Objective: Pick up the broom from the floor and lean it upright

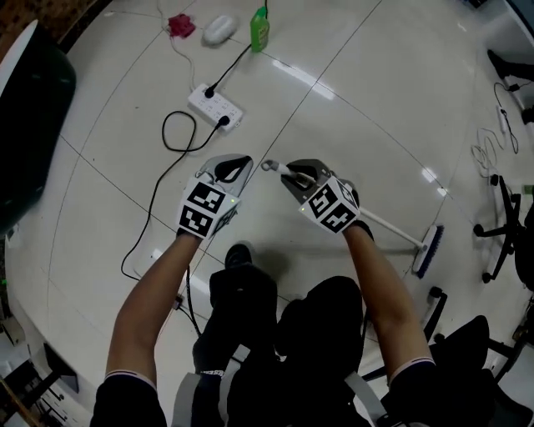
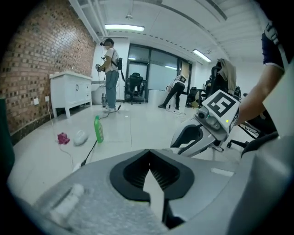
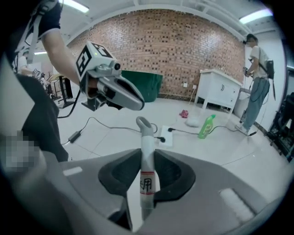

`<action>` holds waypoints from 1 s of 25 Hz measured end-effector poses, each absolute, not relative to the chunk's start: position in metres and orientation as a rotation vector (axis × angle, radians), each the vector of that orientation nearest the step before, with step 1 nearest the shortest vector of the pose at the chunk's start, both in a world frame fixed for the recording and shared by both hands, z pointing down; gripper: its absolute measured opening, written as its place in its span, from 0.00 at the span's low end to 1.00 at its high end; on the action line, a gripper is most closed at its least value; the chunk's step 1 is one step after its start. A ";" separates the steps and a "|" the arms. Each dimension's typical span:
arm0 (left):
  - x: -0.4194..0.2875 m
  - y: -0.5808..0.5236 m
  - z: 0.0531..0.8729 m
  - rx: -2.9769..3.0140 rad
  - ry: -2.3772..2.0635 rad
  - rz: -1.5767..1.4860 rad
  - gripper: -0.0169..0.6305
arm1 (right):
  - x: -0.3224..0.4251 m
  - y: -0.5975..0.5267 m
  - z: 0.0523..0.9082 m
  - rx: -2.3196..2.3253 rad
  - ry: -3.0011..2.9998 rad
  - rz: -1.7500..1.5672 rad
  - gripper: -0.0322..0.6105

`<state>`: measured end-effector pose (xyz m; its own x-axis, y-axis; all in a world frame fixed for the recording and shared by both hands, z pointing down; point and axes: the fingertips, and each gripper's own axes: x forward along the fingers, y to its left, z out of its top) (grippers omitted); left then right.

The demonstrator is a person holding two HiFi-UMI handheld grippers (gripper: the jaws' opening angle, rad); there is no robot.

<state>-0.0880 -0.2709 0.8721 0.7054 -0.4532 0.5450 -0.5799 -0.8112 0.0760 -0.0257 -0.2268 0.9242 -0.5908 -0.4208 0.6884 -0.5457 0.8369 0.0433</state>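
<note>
- Where the head view's left edge begins, a dark green bulk [image 1: 29, 108] stands on the pale tiled floor [image 1: 375, 108]. A black cable [image 1: 152, 210] winds up from the lower left to a white power strip [image 1: 215, 106].
- Along the upper edge, left of centre, a crumpled red thing [image 1: 180, 25], a white rounded object [image 1: 220, 29] and a green bottle [image 1: 259, 29] sit in a row on the floor. The bottle is upright.
- Left of centre, the left tongs [image 1: 236, 167] are closed tip to tip and hold nothing. The left gripper view shows only bare floor through the wedge behind the meeting tips.
- Just right of them, the right tongs [image 1: 294, 177] are clamped on the broom [image 1: 390, 227] near the top of its white handle. The looped end sticks out past the tips toward the left tongs, apart from them.
- From that grip the handle slants toward the lower right of the frame, where the blue head is down at the floor.
- In the right gripper view the handle runs straight up between the pads, with a red-edged label on it.
- At the far right edge stand black office chairs [image 1: 505, 225].
- In the left half of the left gripper view, a person [image 2: 110, 73] stands beyond a white cabinet [image 2: 71, 92], which is set against a brick wall [image 2: 41, 64].
</note>
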 end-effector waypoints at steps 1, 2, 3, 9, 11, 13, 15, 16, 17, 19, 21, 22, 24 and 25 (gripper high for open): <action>-0.078 -0.272 0.849 2.693 -0.813 0.752 0.03 | -0.017 -0.228 0.895 0.730 -2.300 0.209 0.20; -0.067 -0.273 0.826 2.711 -0.797 0.743 0.03 | -0.007 -0.227 0.866 0.759 -2.310 0.198 0.20; -0.055 -0.273 0.803 2.727 -0.780 0.733 0.03 | 0.003 -0.225 0.838 0.789 -2.317 0.188 0.20; 0.002 -0.271 0.662 2.829 -0.665 0.659 0.03 | 0.057 -0.211 0.685 0.980 -2.307 0.141 0.20; 0.026 -0.262 0.619 2.869 -0.605 0.646 0.03 | 0.075 -0.205 0.633 1.040 -2.313 0.118 0.20; 0.048 -0.253 0.578 2.905 -0.551 0.631 0.03 | 0.095 -0.200 0.584 1.109 -2.307 0.094 0.20; 0.067 -0.238 0.543 2.928 -0.494 0.620 0.03 | 0.117 -0.188 0.543 1.184 -2.285 0.087 0.19; 0.076 -0.229 0.526 2.939 -0.464 0.615 0.03 | 0.129 -0.181 0.525 1.220 -2.272 0.085 0.19; 0.087 -0.221 0.510 2.952 -0.436 0.609 0.03 | 0.142 -0.174 0.508 1.257 -2.261 0.082 0.19; 0.109 -0.203 0.481 2.980 -0.377 0.599 0.03 | 0.168 -0.158 0.476 1.331 -2.239 0.083 0.19; 0.132 -0.186 0.456 3.000 -0.323 0.589 0.03 | 0.194 -0.141 0.450 1.407 -2.217 0.092 0.19; 0.144 -0.177 0.446 3.007 -0.299 0.585 0.03 | 0.206 -0.132 0.439 1.443 -2.207 0.098 0.19; 0.164 -0.158 0.427 3.015 -0.253 0.579 0.03 | 0.226 -0.112 0.421 1.512 -2.188 0.117 0.19; 0.173 -0.148 0.419 3.021 -0.228 0.575 0.03 | 0.235 -0.103 0.413 1.548 -2.177 0.129 0.19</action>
